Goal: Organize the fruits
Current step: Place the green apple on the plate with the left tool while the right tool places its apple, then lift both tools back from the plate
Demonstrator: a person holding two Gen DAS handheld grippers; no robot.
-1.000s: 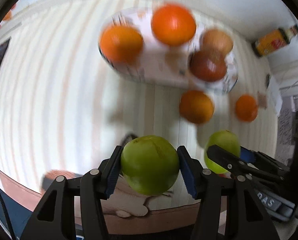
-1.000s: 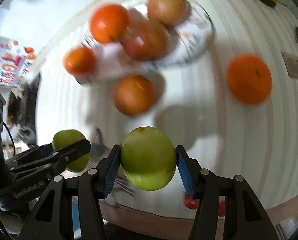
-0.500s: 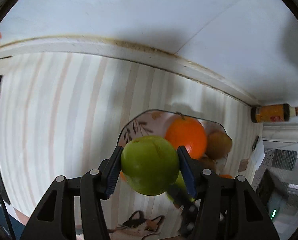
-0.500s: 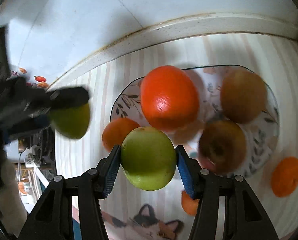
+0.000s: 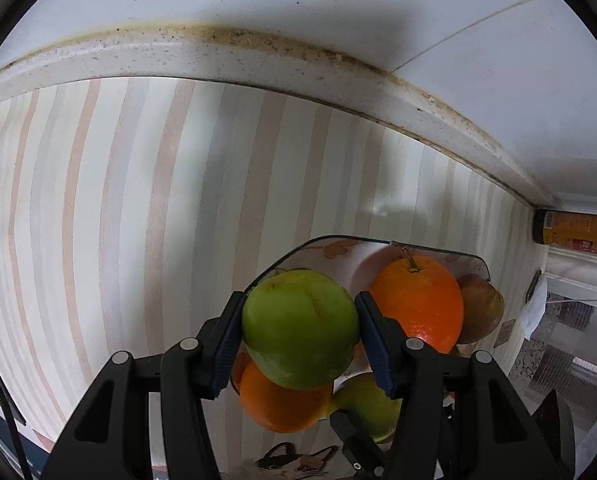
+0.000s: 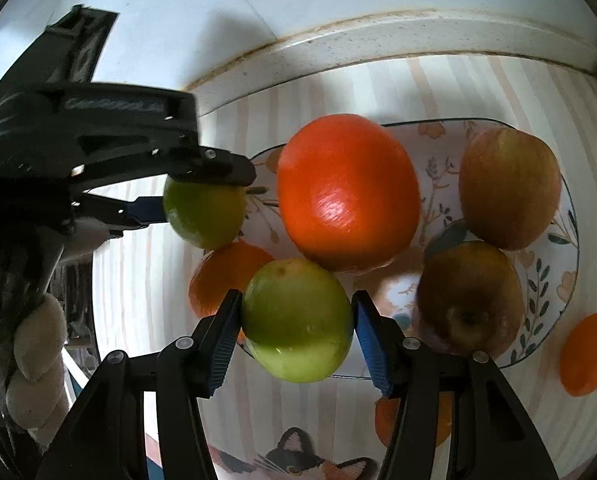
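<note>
Left wrist view: the left hand-held gripper (image 5: 300,330) is clamped on a green apple (image 5: 298,328), its blue pads (image 5: 226,344) pressed against both sides, above the near-left corner of a flowered plate (image 5: 330,246). Under the apple sits an orange (image 5: 278,404); to its right a larger orange with a stem (image 5: 418,304), then a reddish apple (image 5: 480,308). A brown bottle with an orange label (image 5: 574,232) lies at the far right edge of the striped table (image 5: 118,200); its print is too small to read.

Right wrist view: the left hand-held gripper (image 6: 202,204) enters from the left with its apple, and raised lettering on its arm is too blurred to read. The right hand-held gripper (image 6: 296,322) grips a second green apple (image 6: 296,320) at the plate's near edge. A loose orange (image 6: 588,354) rests on the table at right.
</note>
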